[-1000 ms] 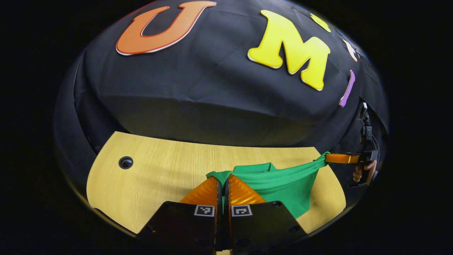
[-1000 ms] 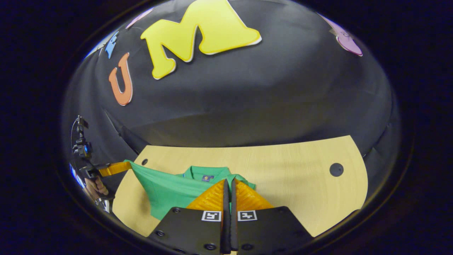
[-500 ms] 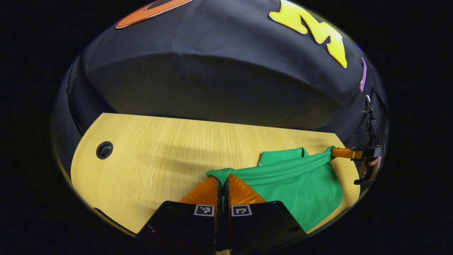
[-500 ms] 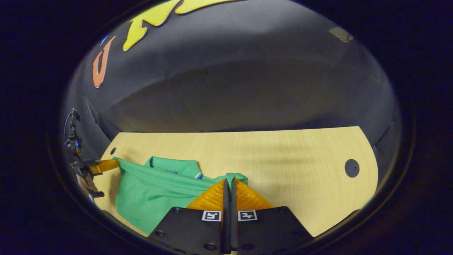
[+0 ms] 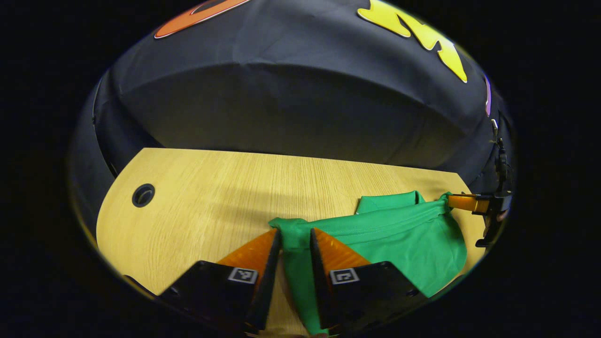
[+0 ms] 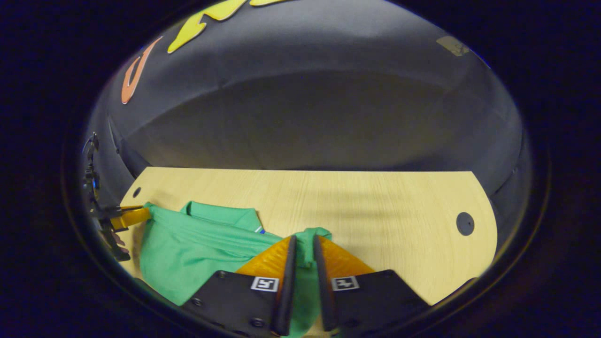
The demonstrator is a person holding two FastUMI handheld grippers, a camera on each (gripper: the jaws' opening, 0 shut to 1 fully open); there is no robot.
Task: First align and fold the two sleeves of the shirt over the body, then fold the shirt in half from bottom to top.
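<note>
A green shirt (image 5: 399, 234) lies folded on the wooden table (image 5: 211, 188), its collar (image 5: 385, 204) toward the booth wall. In the left gripper view my left gripper (image 5: 295, 232) stands open, with one corner of the shirt's upper layer lying loose between its parted fingers. The right gripper (image 5: 462, 203) shows far right at the other corner. In the right gripper view the shirt (image 6: 202, 239) spreads to the left, and my right gripper (image 6: 304, 238) is open with that corner of cloth in its gap. The left gripper (image 6: 129, 217) sits at the shirt's far left corner.
The table (image 6: 375, 202) runs back to the black cloth wall. A round cable hole (image 5: 143, 195) is set in its left part, and another hole (image 6: 465, 223) near its right end. A hand shows behind each far-off gripper.
Both grippers lowered the shirt's edge forward toward the collar, then opened; their fingers, shut on the cloth half a second ago, now stand apart. The cloth has settled onto the table.
</note>
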